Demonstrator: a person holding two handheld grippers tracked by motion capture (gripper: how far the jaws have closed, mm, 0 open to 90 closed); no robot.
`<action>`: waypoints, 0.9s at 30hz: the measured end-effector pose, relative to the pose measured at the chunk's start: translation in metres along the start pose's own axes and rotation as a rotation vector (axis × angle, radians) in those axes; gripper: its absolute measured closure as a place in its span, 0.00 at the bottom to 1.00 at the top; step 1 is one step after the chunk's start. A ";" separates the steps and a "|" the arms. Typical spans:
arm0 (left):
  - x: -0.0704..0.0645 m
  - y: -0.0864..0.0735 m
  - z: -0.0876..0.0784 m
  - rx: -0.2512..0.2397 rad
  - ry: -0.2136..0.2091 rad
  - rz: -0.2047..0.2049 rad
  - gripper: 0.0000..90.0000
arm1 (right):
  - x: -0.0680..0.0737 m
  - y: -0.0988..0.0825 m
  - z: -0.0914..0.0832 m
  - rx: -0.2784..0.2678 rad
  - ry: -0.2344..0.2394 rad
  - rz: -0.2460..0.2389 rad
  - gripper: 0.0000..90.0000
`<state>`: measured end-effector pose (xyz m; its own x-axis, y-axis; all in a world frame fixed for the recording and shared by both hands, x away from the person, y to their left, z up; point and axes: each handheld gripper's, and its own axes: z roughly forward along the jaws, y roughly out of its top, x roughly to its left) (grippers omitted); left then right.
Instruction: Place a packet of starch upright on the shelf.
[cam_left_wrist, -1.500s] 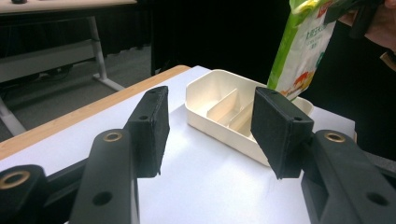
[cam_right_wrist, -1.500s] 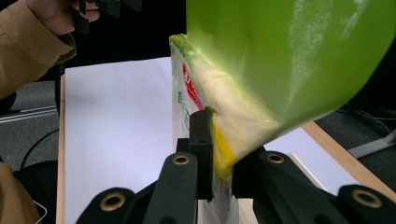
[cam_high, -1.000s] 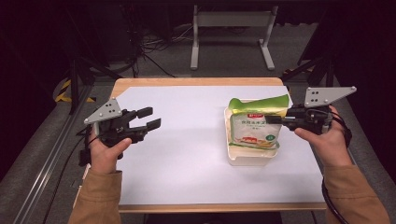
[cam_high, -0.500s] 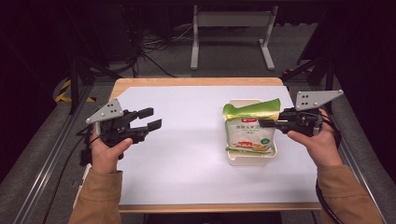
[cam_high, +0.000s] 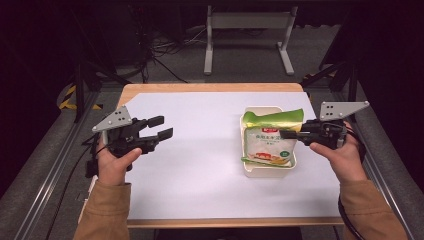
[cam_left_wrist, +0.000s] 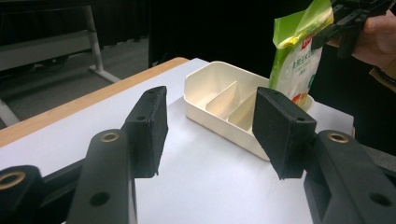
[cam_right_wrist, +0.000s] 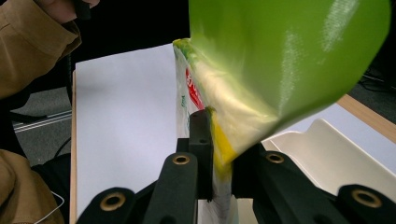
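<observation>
A green and white snack bag hangs above a cream divided tray on the right of the white table; its lower end reaches the tray. My right gripper is shut on the bag's right edge, near its green top. In the right gripper view the jaws pinch the bag just ahead of the camera. My left gripper hovers over the table's left side, open with nothing between its pads. The left gripper view looks across at the tray and the raised bag.
The white sheet covers a wooden table with dark floor all around. A grey metal stand is behind the table. The tray has inner dividers. Bare sheet lies between the two hands.
The right gripper has moved the bag left and slightly down over the tray, and the bag's green top now folds over. The left gripper has stayed still.
</observation>
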<state>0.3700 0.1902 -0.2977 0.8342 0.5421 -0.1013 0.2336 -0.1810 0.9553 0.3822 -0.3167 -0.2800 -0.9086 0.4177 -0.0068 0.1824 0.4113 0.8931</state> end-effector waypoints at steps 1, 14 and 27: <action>0.000 0.000 0.000 0.000 0.000 0.000 0.51 | 0.000 0.000 0.000 0.000 0.000 0.000 0.91; 0.002 -0.001 0.000 0.002 0.003 -0.002 0.51 | -0.002 -0.026 0.002 -0.004 0.000 0.049 0.91; 0.003 -0.003 0.002 0.008 0.007 -0.008 0.51 | -0.003 -0.052 0.004 0.021 -0.003 0.084 0.91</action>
<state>0.3731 0.1910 -0.3015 0.8290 0.5489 -0.1067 0.2438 -0.1830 0.9524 0.3774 -0.3362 -0.3285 -0.8887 0.4537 0.0661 0.2656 0.3919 0.8808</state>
